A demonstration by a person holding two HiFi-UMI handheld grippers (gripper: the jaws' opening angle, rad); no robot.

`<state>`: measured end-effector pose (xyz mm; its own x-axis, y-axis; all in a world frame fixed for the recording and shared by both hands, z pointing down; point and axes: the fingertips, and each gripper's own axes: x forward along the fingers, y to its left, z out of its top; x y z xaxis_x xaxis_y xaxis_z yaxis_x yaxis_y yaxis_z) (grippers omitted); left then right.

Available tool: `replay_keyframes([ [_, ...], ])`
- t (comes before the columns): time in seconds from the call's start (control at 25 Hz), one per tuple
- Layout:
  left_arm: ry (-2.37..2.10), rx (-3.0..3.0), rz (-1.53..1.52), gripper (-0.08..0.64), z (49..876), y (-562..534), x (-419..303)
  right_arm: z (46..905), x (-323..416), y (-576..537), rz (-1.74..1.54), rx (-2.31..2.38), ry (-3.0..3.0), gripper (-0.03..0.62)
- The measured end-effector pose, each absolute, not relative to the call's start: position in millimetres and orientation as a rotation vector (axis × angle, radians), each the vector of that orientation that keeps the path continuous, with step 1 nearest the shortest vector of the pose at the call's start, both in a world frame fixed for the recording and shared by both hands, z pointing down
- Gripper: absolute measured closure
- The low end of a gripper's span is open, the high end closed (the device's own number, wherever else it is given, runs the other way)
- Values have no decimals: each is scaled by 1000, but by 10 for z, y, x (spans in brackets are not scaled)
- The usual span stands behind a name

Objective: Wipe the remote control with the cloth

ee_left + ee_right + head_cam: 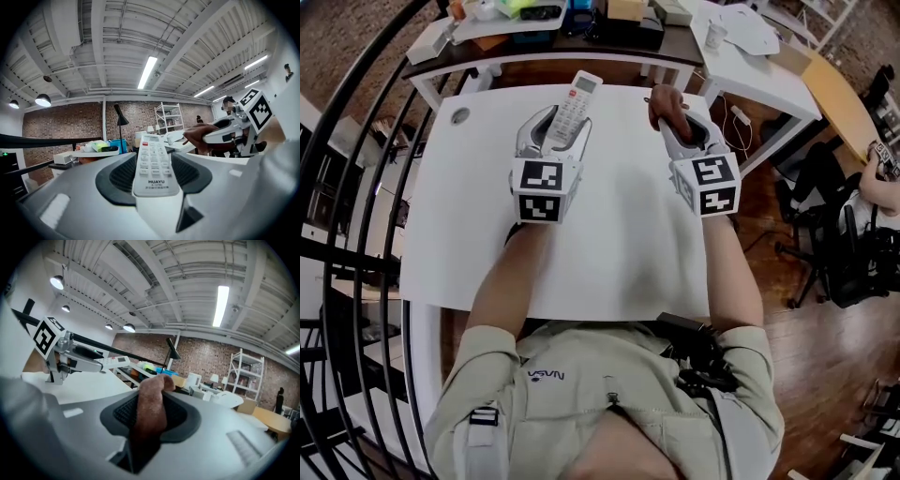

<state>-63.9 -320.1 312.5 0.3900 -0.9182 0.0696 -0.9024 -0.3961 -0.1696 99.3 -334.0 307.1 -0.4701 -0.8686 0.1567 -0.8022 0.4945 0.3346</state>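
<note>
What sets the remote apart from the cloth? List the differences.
The remote is white, rigid and buttoned; the cloth is brown, soft and bunched. The remote juts far past the left gripper; the cloth barely clears the right gripper. Both are clamped between jaws.

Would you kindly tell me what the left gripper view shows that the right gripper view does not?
Only the left gripper view: the remote control with its brand lettering readable, clamped in the left gripper. Only the right gripper view: the brown cloth close enough to show its fuzzy nap, pinched in the right gripper. Both: the brick wall, black lamp, white shelving and white table.
</note>
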Motion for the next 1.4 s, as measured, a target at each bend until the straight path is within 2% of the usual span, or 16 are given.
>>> replay_keyframes([
  [0.76,1805,-2714,-650,318,4279,-3935,-719,4112,1057,-3946,-21,1268,-2269,477],
  [1.08,1891,-2673,-1010,318,4583,-4018,-864,4398,1109,-4025,96,1223,-2243,475],
  [1.4,1871,-2657,-1133,314,4609,-4095,-884,4489,1129,-4066,168,1211,-2217,460],
])
